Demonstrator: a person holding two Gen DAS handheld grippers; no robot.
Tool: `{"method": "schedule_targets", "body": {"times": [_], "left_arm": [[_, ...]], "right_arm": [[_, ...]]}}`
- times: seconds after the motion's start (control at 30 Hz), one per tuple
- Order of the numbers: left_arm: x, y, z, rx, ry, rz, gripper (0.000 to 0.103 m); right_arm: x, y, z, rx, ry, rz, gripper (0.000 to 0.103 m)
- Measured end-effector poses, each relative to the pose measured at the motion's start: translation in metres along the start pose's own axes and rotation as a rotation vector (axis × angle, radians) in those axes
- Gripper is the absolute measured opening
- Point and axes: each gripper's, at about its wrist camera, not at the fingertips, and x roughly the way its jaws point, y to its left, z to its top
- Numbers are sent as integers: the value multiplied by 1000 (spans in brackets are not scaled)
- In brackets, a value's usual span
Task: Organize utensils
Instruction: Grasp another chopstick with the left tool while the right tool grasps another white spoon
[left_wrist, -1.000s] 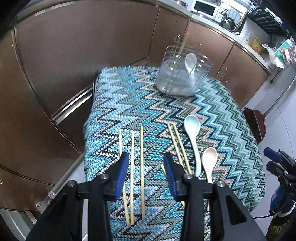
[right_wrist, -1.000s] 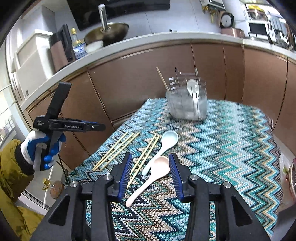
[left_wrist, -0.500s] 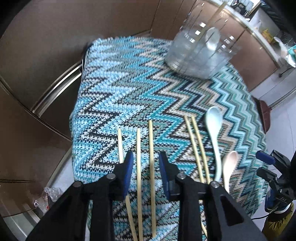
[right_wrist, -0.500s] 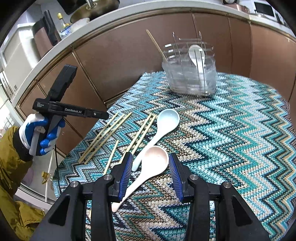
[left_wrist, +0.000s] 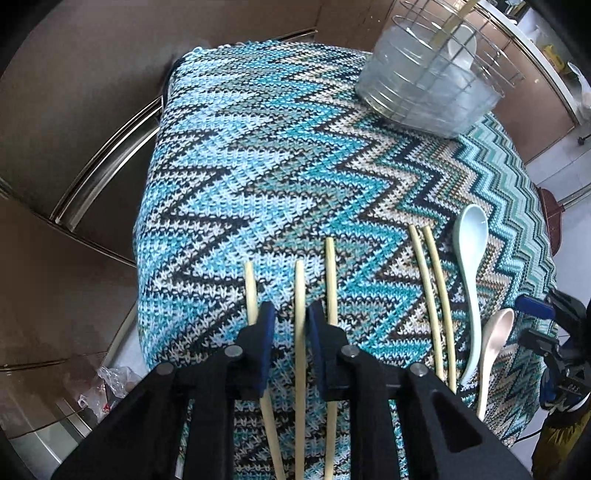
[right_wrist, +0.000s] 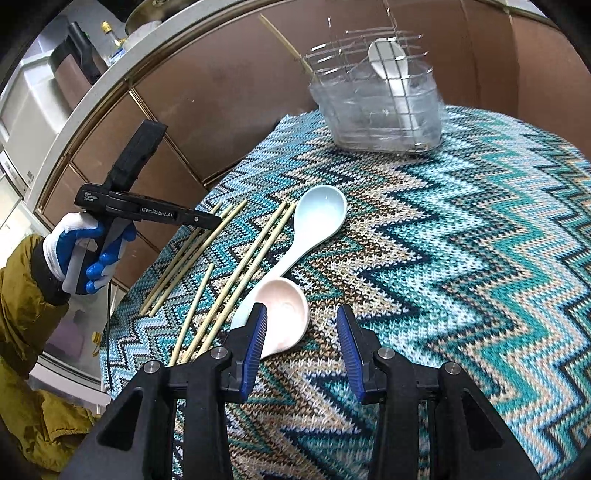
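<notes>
Three pale chopsticks lie side by side on the zigzag cloth (left_wrist: 258, 177). My left gripper (left_wrist: 290, 321) points steeply down at them with the middle chopstick (left_wrist: 300, 284) between its closing jaws. A gap still shows on its left side. A further chopstick pair (left_wrist: 432, 288), a light blue spoon (left_wrist: 471, 236) and a pink spoon (left_wrist: 495, 339) lie to the right. My right gripper (right_wrist: 303, 332) is open, low over the pink spoon (right_wrist: 284, 314), whose bowl sits by the left pad. The clear wire-topped holder (right_wrist: 384, 110) at the back contains a white spoon and one chopstick.
Brown cabinet doors (left_wrist: 92, 110) wrap closely around the table's far and left sides, under a pale counter (right_wrist: 74, 122). A gloved hand (right_wrist: 74, 251) and an olive sleeve hold the left gripper (right_wrist: 216, 222) past the table's left edge. The cloth's right half (right_wrist: 480, 258) carries nothing.
Both grippers have sunk toward the table. The left jaws have narrowed and now straddle the middle chopstick. The right gripper has moved in over the pink spoon, with its jaw width unchanged.
</notes>
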Motion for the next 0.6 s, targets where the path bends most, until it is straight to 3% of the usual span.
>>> {"method": "schedule_targets", "body": {"times": [0.3, 0.37, 0.5, 0.6], "left_arm": [[3, -13, 6, 39, 2, 52, 14], [4, -21, 8, 39, -2, 62, 10], [3, -30, 7, 44, -25, 85, 5], [-2, -38, 4, 24, -55, 83, 5]], "right_arm": [[19, -10, 12, -10, 79, 70, 35], [23, -9, 13, -18, 102, 97, 30], [24, -1, 10, -55, 109, 106, 9], [18, 8, 7, -86, 85, 68, 8]]}}
